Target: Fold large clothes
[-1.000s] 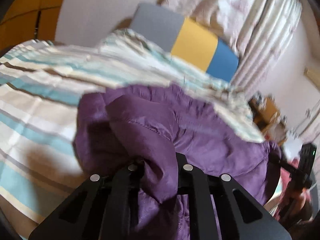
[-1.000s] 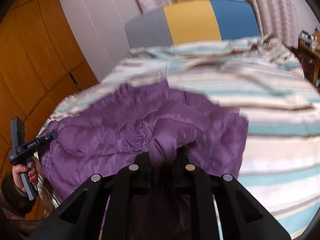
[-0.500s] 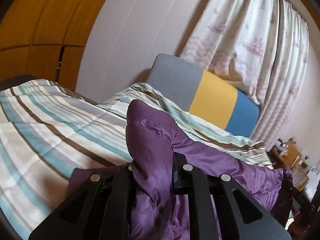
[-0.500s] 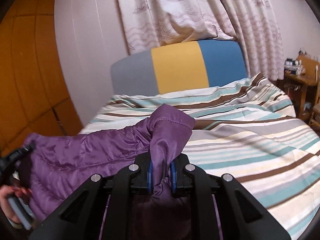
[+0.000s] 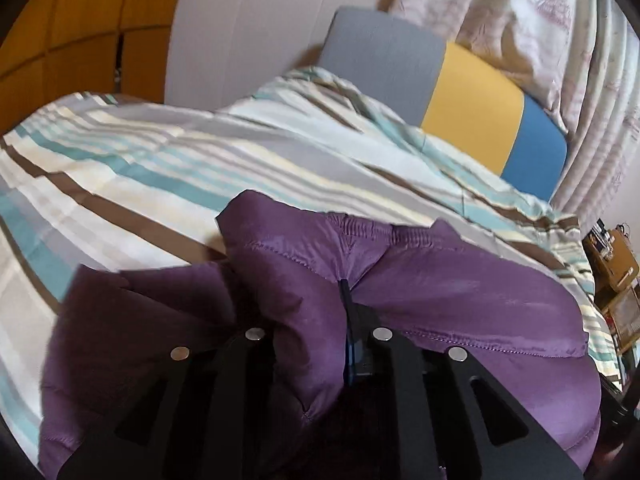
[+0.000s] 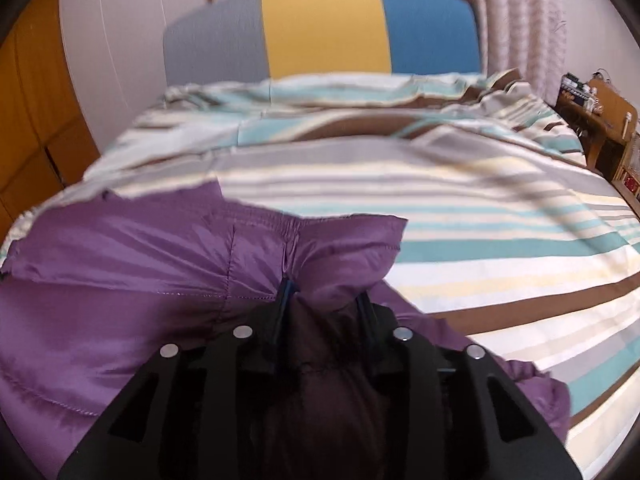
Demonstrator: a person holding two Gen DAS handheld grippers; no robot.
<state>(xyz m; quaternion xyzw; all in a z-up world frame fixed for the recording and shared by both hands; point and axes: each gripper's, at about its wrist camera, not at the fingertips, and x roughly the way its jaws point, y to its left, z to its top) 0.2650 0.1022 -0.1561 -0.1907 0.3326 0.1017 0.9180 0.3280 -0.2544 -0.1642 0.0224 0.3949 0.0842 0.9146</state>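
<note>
Purple jacket clamped in left gripper, right gripper opening (fabric still between).

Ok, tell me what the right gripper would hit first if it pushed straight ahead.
The purple jacket: a fold sits between the right gripper's opening jaws, bunched just ahead. Beyond it, probably the striped bedcover.

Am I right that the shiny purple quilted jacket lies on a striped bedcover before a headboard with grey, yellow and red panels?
Nearly: the purple quilted jacket does lie on the striped bedcover, but the headboard's third panel is blue, not red, as the right wrist view shows.
</note>
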